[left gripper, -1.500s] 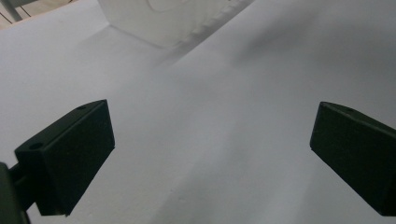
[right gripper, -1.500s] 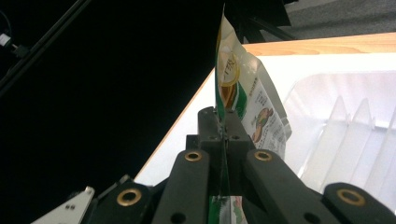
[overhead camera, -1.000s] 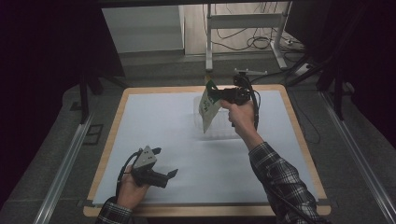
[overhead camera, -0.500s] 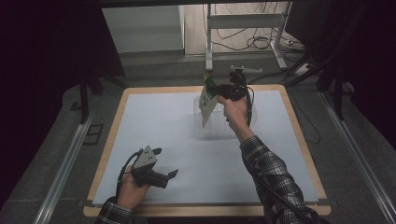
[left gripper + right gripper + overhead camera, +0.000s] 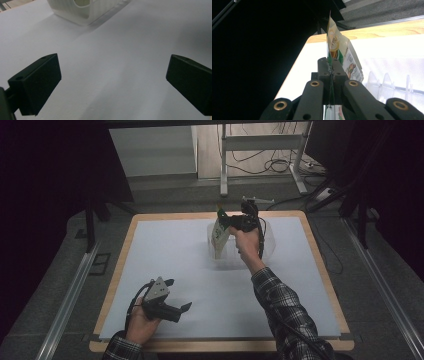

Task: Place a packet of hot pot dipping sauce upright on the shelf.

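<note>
My right gripper (image 5: 226, 222) is shut on the top edge of a white snack packet (image 5: 218, 237) with green and gold print, which hangs down over a clear plastic rack (image 5: 270, 240) at the back of the table. In the right gripper view the jaws (image 5: 331, 68) pinch the packet (image 5: 335, 42) edge-on, and the rack's clear dividers (image 5: 387, 80) stand below. My left gripper (image 5: 179, 294) rests near the front left of the white mat (image 5: 170, 250), open, with nothing between its jaws (image 5: 113, 82).
The mat lies on a wooden table top (image 5: 320, 270) with dark floor all around. A metal desk frame and cables (image 5: 260, 155) stand beyond the far edge. The rack's pale corner (image 5: 75, 11) sits ahead of the left gripper.
My right hand has carried the packet a little to the left and down, closer to the rack. The left hand has stayed where it was.
</note>
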